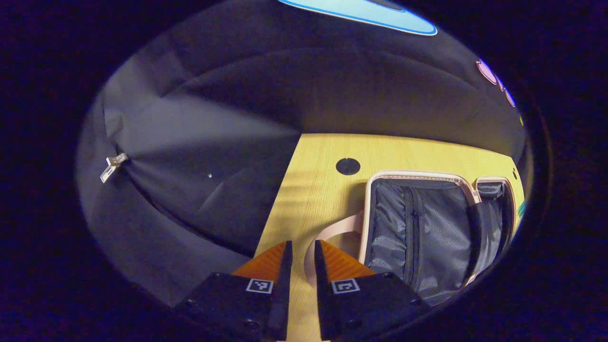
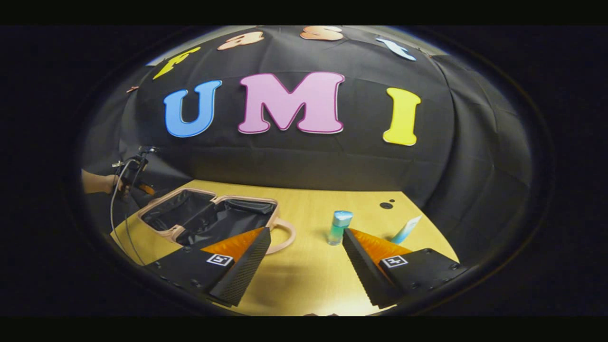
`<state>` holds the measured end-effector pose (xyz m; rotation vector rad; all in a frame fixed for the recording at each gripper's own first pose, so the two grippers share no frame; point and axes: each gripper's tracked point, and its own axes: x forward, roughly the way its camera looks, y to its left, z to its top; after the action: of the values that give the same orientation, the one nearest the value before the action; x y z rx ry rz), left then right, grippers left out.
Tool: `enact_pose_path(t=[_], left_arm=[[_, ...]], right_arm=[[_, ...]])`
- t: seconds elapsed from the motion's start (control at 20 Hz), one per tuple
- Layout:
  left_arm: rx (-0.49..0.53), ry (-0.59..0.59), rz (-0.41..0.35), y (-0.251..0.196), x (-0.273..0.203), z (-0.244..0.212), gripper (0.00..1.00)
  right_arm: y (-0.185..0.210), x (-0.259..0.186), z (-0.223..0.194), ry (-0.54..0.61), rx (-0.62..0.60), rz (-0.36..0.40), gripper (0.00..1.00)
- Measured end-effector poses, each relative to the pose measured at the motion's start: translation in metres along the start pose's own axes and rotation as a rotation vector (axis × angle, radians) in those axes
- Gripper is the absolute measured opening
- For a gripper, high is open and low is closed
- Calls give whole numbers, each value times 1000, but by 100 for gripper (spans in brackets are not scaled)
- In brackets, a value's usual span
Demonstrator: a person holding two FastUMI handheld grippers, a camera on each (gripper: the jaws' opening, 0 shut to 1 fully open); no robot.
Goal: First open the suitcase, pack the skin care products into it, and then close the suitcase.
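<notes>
The pink suitcase (image 2: 209, 216) lies open on the wooden table (image 2: 304, 280), its dark lining (image 1: 427, 223) showing, with its loop handle (image 2: 287, 235) pointing toward the middle of the table. A teal bottle (image 2: 339, 227) stands upright to the right of the suitcase, and a pale blue tube (image 2: 407, 230) lies farther right. My right gripper (image 2: 306, 230) hovers wide open over the table in front of the bottle, holding nothing. My left gripper (image 1: 302, 244) hangs by the handle (image 1: 327, 232) at the table's edge, its fingers a narrow gap apart with nothing between them.
A black round grommet (image 1: 347, 166) sits in the tabletop beyond the suitcase; another (image 2: 385, 205) lies behind the bottle. At the far left of the right gripper view a hand (image 2: 97, 183) holds the other gripper's body (image 2: 133, 168), with cables hanging. Black cloth walls surround the table.
</notes>
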<state>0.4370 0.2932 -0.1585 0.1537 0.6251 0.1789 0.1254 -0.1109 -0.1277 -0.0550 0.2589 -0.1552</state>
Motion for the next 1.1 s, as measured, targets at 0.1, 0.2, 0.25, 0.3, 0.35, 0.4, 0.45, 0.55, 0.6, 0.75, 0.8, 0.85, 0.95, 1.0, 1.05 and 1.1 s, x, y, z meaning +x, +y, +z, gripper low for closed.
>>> enact_pose_path(t=[0.1, 0.2, 0.25, 0.3, 0.35, 0.4, 0.45, 0.55, 0.6, 0.75, 0.8, 0.85, 0.95, 1.0, 1.05, 1.1], left_arm=[[-40, -153, -8, -13, -47, 32, 43], [-71, -305, -73, -56, -102, 58, 78], [-77, -378, -104, -80, -126, 67, 89], [-79, -445, -123, -103, -155, 75, 100], [-82, -503, -149, -128, -182, 78, 98], [-83, -546, -184, -156, -204, 79, 98], [-81, -575, -221, -187, -224, 75, 97], [-105, -572, -315, -256, -250, 56, 96], [-150, -555, -376, -288, -260, 46, 97], [-179, -509, -541, -404, -282, 9, 96], [-150, -508, -559, -435, -283, -4, 96], [-127, -505, -584, -467, -283, -18, 92], [-70, -481, -663, -532, -281, -42, 96], [-35, -457, -686, -563, -280, -60, 96], [4, -435, -698, -583, -278, -74, 96], [36, -425, -700, -602, -272, -81, 96]], right_arm=[[-21, -1, 8, -21, -5, -21, 97], [-42, -2, 15, -37, -6, -40, 97], [-53, -3, 17, -45, -2, -50, 97], [-64, -4, 18, -53, 4, -59, 97], [-77, -3, 19, -57, 10, -71, 97], [-87, -3, 20, -59, 20, -80, 97], [-97, -4, 20, -62, 30, -87, 97], [-118, -3, 17, -64, 42, -98, 97], [-127, -2, 14, -63, 45, -101, 97], [-156, 0, 3, -53, 53, -110, 97], [-166, 1, -1, -48, 54, -116, 97], [-176, 3, -7, -38, 57, -124, 97], [-194, 5, -22, -19, 65, -138, 97], [-203, 7, -28, -13, 74, -147, 97], [-210, 7, -34, -14, 87, -151, 97], [-215, 8, -41, -10, 97, -156, 97]])
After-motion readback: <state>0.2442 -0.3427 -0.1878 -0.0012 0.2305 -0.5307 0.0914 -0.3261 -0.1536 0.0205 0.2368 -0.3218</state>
